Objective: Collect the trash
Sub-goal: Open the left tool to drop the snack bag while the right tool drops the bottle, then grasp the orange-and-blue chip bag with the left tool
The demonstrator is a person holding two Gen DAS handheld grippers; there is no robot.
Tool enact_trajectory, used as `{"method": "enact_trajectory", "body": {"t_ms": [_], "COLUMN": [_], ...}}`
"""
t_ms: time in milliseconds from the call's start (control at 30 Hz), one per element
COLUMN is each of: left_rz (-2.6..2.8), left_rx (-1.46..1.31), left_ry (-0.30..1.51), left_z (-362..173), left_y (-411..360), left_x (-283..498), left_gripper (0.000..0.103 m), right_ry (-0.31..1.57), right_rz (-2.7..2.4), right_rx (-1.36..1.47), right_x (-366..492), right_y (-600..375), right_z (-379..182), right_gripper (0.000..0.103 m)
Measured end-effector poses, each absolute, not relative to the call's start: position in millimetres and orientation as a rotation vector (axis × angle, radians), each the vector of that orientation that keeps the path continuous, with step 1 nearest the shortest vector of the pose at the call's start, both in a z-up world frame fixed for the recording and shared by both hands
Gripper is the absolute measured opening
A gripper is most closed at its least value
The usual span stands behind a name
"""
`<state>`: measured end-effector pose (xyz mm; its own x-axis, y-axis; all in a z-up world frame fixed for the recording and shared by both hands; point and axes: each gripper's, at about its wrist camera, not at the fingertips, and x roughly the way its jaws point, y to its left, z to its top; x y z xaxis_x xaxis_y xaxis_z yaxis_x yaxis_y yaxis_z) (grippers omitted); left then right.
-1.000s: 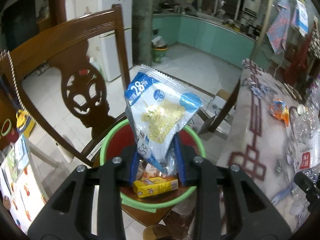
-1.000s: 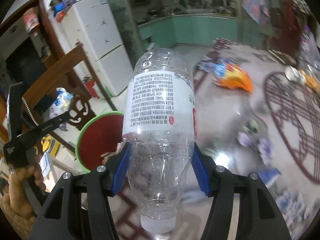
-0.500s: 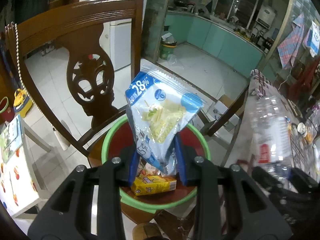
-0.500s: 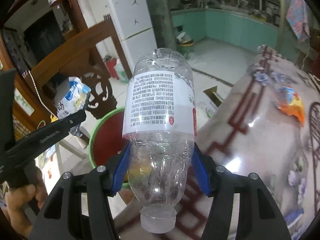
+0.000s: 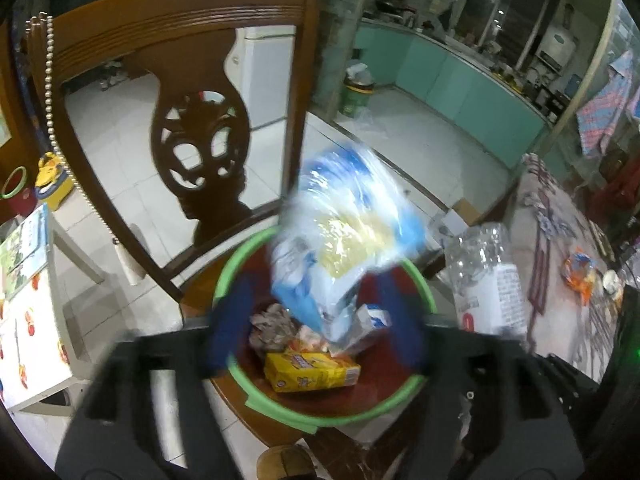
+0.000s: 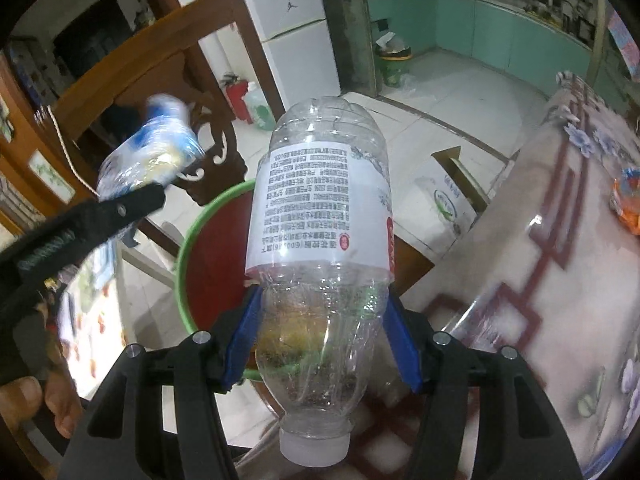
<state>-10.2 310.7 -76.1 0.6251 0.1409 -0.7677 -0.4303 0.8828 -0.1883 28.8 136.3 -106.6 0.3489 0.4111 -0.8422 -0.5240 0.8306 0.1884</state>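
The snack bag [image 5: 344, 240] is released above the bin [image 5: 256, 400] by the opening left gripper [image 5: 316, 320] — the upended bottle [image 6: 320, 216], loosely between the right gripper's [image 6: 320, 336] opening jaws, is just beside the rim.

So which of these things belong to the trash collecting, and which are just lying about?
Part of the job:
- blue and white plastic snack bag, between the opening left gripper jaws
- clear plastic bottle, in the opening right gripper
- green-rimmed red bin
- yellow carton, in the bin

Lying about:
- carved wooden chair
- white cardboard box
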Motion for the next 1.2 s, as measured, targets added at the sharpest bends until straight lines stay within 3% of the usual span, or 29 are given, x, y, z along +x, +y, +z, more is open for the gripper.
{"method": "enact_trajectory", "body": {"t_ms": [67, 433, 600, 700, 800, 1033, 1200], "left_rz": [0.353, 0.225, 0.054, -0.063, -0.186, -0.235, -0.203], "left_rx": [-0.376, -0.338, -0.251, -0.172, -0.162, -0.169, -0.102], "left_ry": [0.813, 0.826, 0.829, 0.849, 0.864, 0.888, 0.986], "left_z": [-73, -63, -50, -43, -37, -47, -84], "left_y": [311, 263, 189, 131, 82, -2, -39], "left_x": [-12, -3, 8, 20, 33, 120, 185], "left_gripper": [0.076, 0.081, 0.086, 0.097, 0.098, 0.098, 0.098], "right_ry": [1.023, 0.944, 0.925, 0.911, 0.872, 0.847, 0.838], "right_rz": [0.582, 0.425, 0.241, 0.146, 0.047, -0.071, -0.112], "right_rx": [-0.141, 0.014, 0.059, 0.088, 0.105, 0.285, 0.34], "right_x": [27, 7, -12, -24, -33, -45, -36], "right_y": [133, 8, -101, -157, -205, -291, -322], "right_z": [-104, -73, -61, -56, -56, -65, -66], "right_gripper": [0.069, 0.071, 0.072, 0.072, 0.078, 0.078, 0.078]}}
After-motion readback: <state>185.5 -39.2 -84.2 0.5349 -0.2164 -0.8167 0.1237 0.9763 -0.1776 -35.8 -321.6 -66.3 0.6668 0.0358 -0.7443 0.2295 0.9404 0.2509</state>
